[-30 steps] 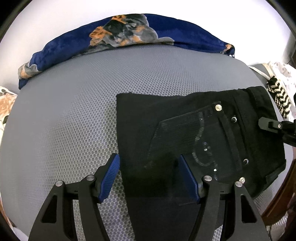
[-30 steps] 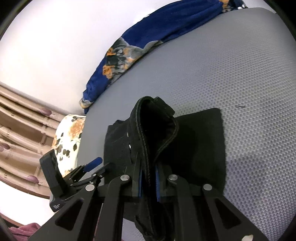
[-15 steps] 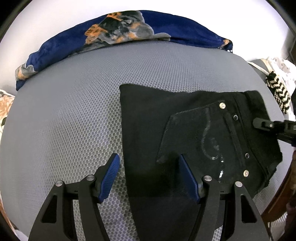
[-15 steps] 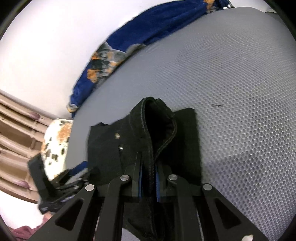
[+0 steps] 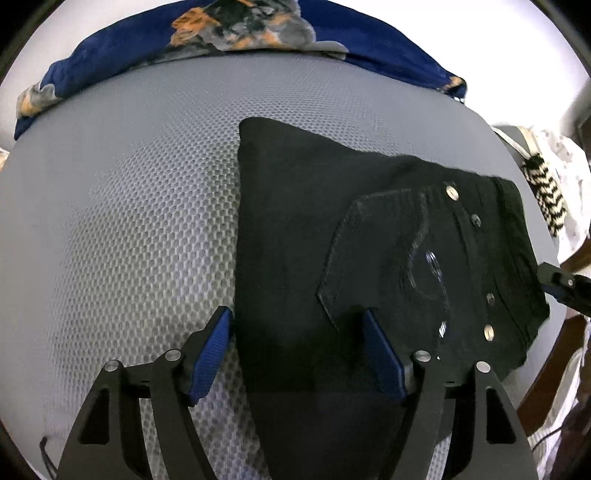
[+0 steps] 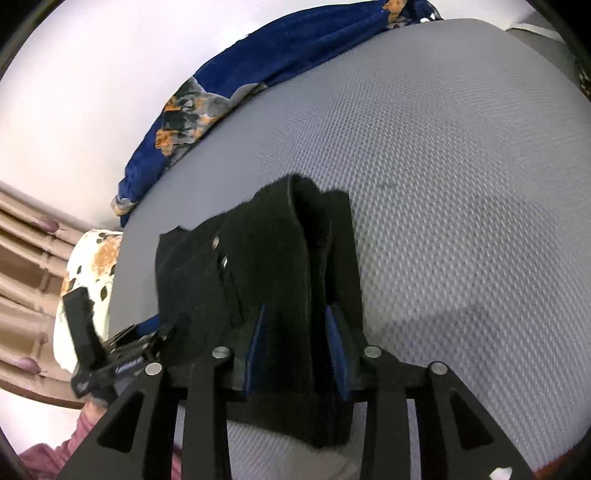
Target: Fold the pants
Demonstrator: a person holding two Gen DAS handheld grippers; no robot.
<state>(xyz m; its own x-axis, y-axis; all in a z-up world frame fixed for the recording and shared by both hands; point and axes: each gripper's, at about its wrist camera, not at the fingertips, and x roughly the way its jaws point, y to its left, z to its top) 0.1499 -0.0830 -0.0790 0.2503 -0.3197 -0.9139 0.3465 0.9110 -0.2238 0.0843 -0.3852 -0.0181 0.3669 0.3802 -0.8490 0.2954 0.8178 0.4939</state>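
Folded black pants (image 5: 314, 240) lie on a grey mesh mattress (image 5: 129, 203), back pocket and rivets facing up. My left gripper (image 5: 299, 343) hovers over their near left corner. Its jaws are opening, with flat cloth under the gap and the blue pads not pressing it. In the right wrist view the pants (image 6: 266, 258) have their waistband fold standing between the blue pads of my right gripper (image 6: 295, 332). Those jaws are opening too and the fold sits loose between them. The right gripper's tip (image 5: 565, 284) shows at the waistband edge.
A blue patterned blanket (image 5: 258, 33) runs along the mattress's far edge by the white wall. A black-and-white striped item (image 5: 546, 195) and white cloth lie off the right side. A spotted cushion (image 6: 92, 266) and a maroon sleeve (image 6: 55, 454) are at the left.
The right gripper's jaws, clamped on the waistband before, have spread apart. The waistband end has come down flatter and the pants have shifted right in the left wrist view.
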